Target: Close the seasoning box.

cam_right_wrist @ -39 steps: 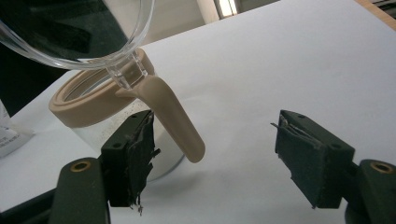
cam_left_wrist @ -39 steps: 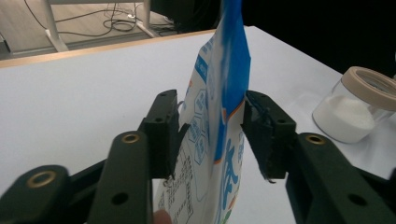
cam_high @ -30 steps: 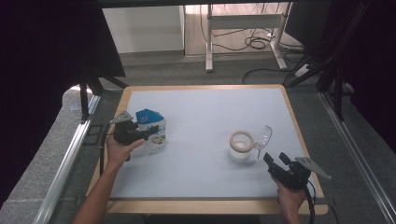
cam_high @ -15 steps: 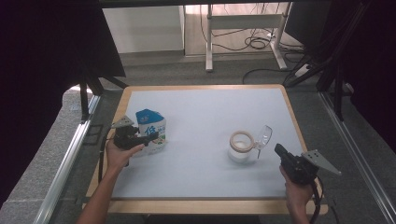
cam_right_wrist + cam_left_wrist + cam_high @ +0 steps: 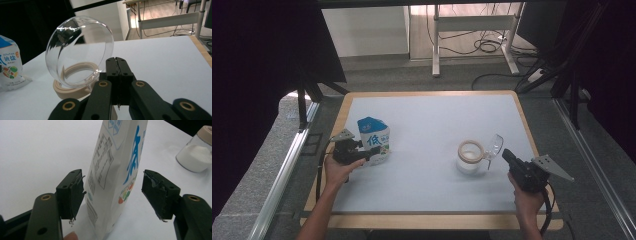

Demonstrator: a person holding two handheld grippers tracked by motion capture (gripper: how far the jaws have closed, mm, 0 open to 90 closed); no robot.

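A white and blue salt bag stands upright at the table's left. My left gripper is open around its lower part. In the left gripper view the bag stands between the two jaws, with a gap on each side. A jar of white powder with a beige rim stands right of centre, its clear hinged lid flipped up. My right gripper is just right of the lid. In the right gripper view the right gripper is shut with nothing in it, close beside the lid.
The white table top has a wooden edge. The jar also stands beyond the bag in the left gripper view. Cables and a desk frame lie on the floor past the table's far edge.
The right gripper has shifted a little to the right, away from the jar's lid. The left gripper has drawn slightly back toward the person beside the bag.
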